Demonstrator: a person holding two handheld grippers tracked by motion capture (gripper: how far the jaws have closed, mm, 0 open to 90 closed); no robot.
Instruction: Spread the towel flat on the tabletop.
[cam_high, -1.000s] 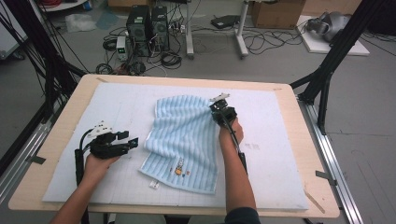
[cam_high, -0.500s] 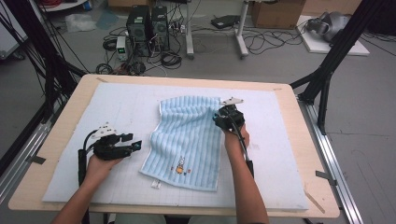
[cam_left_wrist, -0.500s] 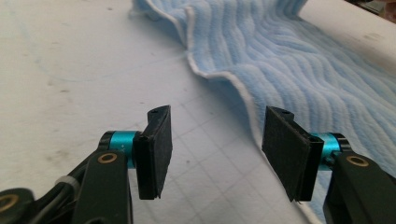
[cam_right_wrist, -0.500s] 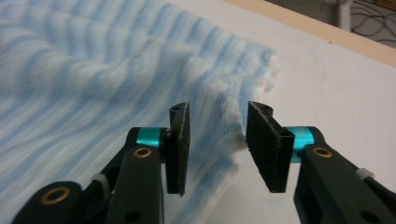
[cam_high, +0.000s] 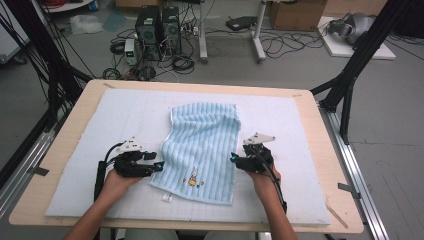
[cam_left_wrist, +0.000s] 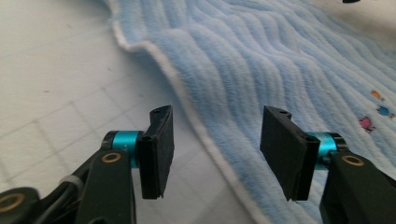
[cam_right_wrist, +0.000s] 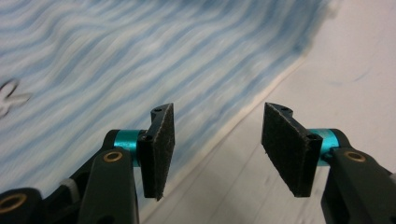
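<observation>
A: Item one, far left: the pale wooden desk (cam_high: 65, 145), overlaid with a white gridded foam mat (cam_high: 100, 125). Any lettering?

B: None legible on either. The mat stops short of the desk's rim, leaving a bare wooden border all round.

A: Item two: the left tongs (cam_high: 161, 165), black with teal collars, held in the person's left hand (cam_high: 116, 179).

B: Jaws apart, having just eased slightly closer, nothing pinched. They point at the towel's left white hem near its lower left corner. In the left gripper view (cam_left_wrist: 215, 154) the hem runs between the jaws on the mat, untouched by either pad.

A: Item three, centre: the light blue ribbed terry towel with white edging (cam_high: 202, 140).

B: Lying flat on the mat, long side running away from the person, slightly skewed. Near the front edge sits a small embroidered figure with coloured dots (cam_high: 192, 180); a white tag (cam_high: 166, 198) sticks out below the hem. Any writing on the tag is too small to read.

A: Item four: the right tongs (cam_high: 233, 160), same make, in the right hand (cam_high: 262, 175).

B: Jaws apart, having just been opening, nothing between the pads. They point at the towel's right edge; the right gripper view (cam_right_wrist: 217, 149) shows that edge crossing the gap below them.

A: Open room?

B: Bare mat lies wide on both sides of the towel.
</observation>
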